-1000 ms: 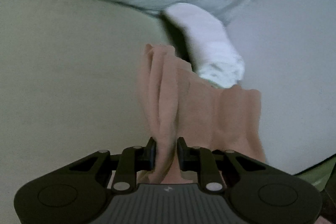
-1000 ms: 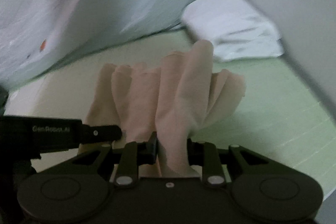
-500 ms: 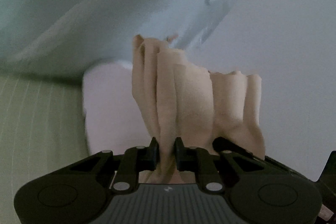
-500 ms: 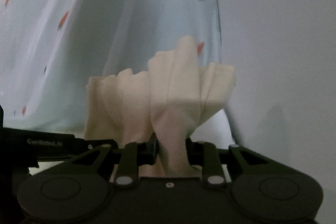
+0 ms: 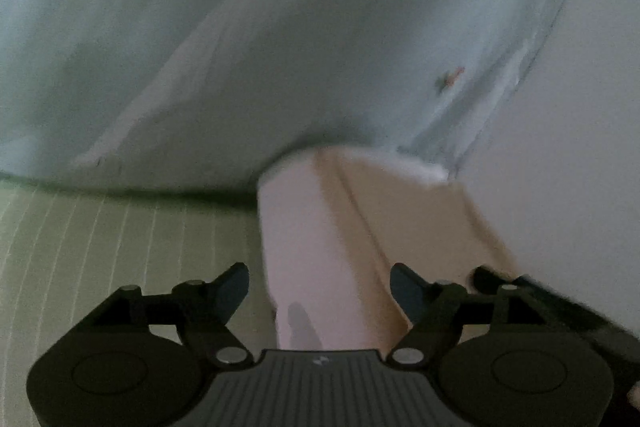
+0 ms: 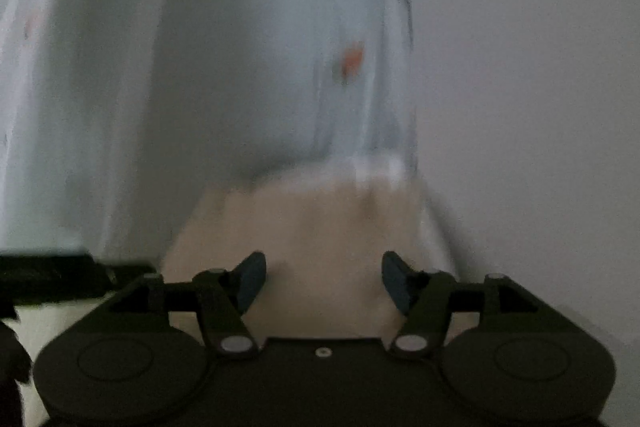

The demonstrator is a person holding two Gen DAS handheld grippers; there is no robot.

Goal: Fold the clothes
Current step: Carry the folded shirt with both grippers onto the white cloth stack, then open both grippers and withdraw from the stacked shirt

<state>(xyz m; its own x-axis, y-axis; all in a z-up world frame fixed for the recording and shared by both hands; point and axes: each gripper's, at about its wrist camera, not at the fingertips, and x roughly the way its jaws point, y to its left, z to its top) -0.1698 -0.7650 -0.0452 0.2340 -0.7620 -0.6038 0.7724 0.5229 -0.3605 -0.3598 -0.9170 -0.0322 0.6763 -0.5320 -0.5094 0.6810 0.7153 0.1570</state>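
The peach garment (image 5: pixel 400 227) lies flat now on top of a white folded piece (image 5: pixel 296 247), tucked into the corner where the pale curtain (image 5: pixel 280 47) meets the plain wall (image 5: pixel 580 147), with the green striped mat (image 5: pixel 120 247) running off to the left. From the right wrist view the same cloth (image 6: pixel 320 227) reads as a smooth tan slab, blurred, with a sliver of white showing at its far edge.

Both tools are empty. The left gripper (image 5: pixel 320 291) has its 2 fingers spread wide, the cloth sitting between and beyond them, nothing pinched. The right gripper (image 6: pixel 324 279) is spread just as wide and hovers over the near edge of the garment; its dark neighbour pokes in at the left of that view.

It looks like soft, light stuff: limp, thin, quick to crease, with 1 long ridge running down its middle in the left view. Nothing fragile, but it will slump and bunch the moment it is lifted by a single point. To my eye the place to take it would be along a near edge or at 2 corners, 1 per gripper, pinching through every layer so the fold holds. Whether this stack is finished or due another fold, I can't say from here.
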